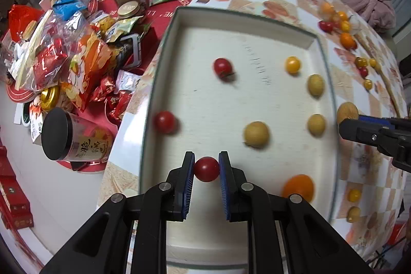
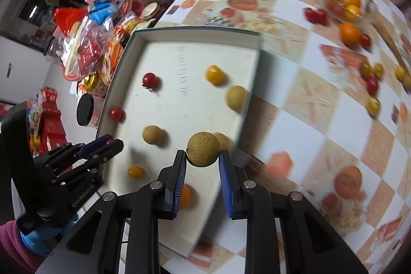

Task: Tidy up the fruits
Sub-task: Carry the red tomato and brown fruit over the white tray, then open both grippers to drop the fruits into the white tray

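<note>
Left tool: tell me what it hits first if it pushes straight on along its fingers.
Probably the bare floor of the white tray. The left tool, shut on a red cherry tomato, points steeply down over it; depth is unclear.

Both cameras look steeply down along their own claw, from close above the white tray (image 1: 257, 24). The left wrist view faces the tray's middle; the right wrist view faces its right edge (image 2: 253, 94). Both share the tray and the table (image 2: 321, 107) beside it.
</note>
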`<state>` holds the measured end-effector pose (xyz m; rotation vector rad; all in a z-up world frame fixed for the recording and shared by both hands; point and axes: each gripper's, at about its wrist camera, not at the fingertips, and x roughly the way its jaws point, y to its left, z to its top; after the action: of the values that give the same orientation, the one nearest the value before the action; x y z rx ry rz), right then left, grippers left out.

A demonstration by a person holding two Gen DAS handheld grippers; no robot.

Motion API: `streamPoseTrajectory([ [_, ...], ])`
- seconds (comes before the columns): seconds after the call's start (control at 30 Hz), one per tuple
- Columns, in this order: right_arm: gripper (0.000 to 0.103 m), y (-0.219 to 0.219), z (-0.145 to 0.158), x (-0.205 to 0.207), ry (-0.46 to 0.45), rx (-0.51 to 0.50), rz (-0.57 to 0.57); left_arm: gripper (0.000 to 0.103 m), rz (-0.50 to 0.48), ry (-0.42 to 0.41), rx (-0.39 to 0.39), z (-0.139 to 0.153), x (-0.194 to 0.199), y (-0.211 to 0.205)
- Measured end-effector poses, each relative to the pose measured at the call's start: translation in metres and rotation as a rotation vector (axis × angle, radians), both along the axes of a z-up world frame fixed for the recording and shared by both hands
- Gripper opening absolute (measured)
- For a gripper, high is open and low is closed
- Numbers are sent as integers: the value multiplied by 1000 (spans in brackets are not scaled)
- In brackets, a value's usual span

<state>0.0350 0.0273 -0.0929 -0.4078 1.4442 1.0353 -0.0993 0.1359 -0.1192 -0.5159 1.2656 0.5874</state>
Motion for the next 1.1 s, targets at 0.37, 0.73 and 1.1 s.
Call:
streamPoseTrajectory([
  [0.37, 29, 45, -29, -7, -33, -99, 42, 20, -31, 45, -1, -19, -3, 5],
  [0.73, 68, 57, -39, -11, -22, -126, 58, 61, -84, 63, 42, -13, 0, -2],
  [1.1, 93, 4, 1, 34, -42, -63, -135, 61, -101, 40, 53, 13, 11, -7],
])
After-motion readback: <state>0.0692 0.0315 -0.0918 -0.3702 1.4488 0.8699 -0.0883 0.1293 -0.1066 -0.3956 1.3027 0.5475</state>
